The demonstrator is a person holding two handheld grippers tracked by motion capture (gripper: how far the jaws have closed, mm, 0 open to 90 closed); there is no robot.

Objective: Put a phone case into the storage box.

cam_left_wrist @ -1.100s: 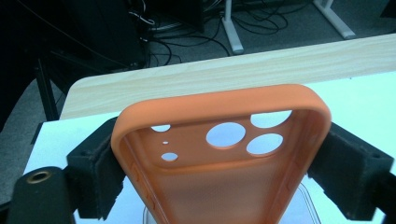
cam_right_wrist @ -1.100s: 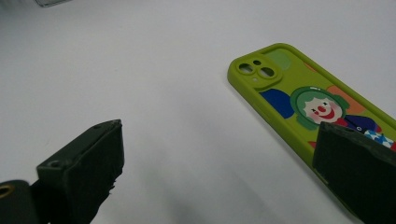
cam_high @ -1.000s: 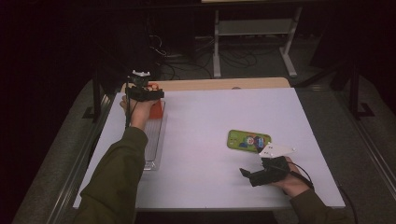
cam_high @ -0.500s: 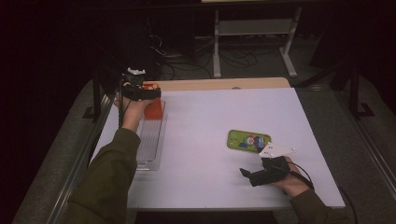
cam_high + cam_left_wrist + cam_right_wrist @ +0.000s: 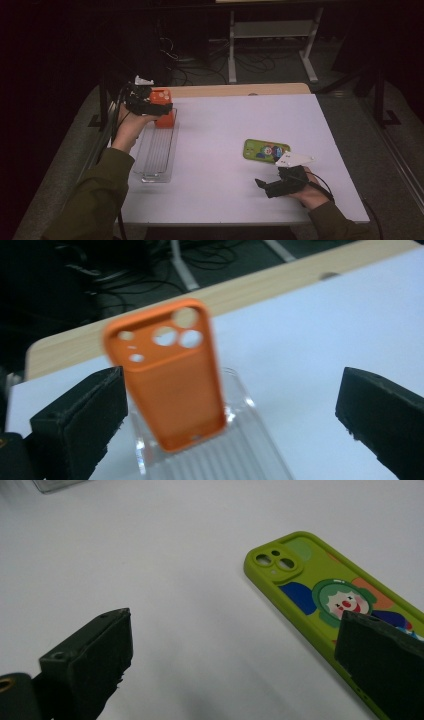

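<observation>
An orange phone case (image 5: pixel 167 120) (image 5: pixel 170 385) stands upright, slightly tilted, at the far end of a clear ridged tray (image 5: pixel 155 155) (image 5: pixel 250 460). My left gripper (image 5: pixel 166 108) (image 5: pixel 231 390) hovers just in front of it, open wide. Its jaws have just opened, and the case sits ahead of them, nearer the left jaw and untouched. A green phone case with a cartoon clown (image 5: pixel 265 150) (image 5: pixel 340 595) lies flat on the white table. My right gripper (image 5: pixel 261 186) (image 5: pixel 235 630) rests low beside it, open, with bare table between its jaws.
The white table (image 5: pixel 220 130) has a wooden strip (image 5: pixel 240 90) along its far edge. Beyond it are a dark floor with loose cables (image 5: pixel 250 62) and a white metal stand (image 5: pixel 272 30). The tray lies near the table's left edge.
My left hand has drawn back left and upward off the orange case, which stays standing in the tray. The right hand has not moved.
</observation>
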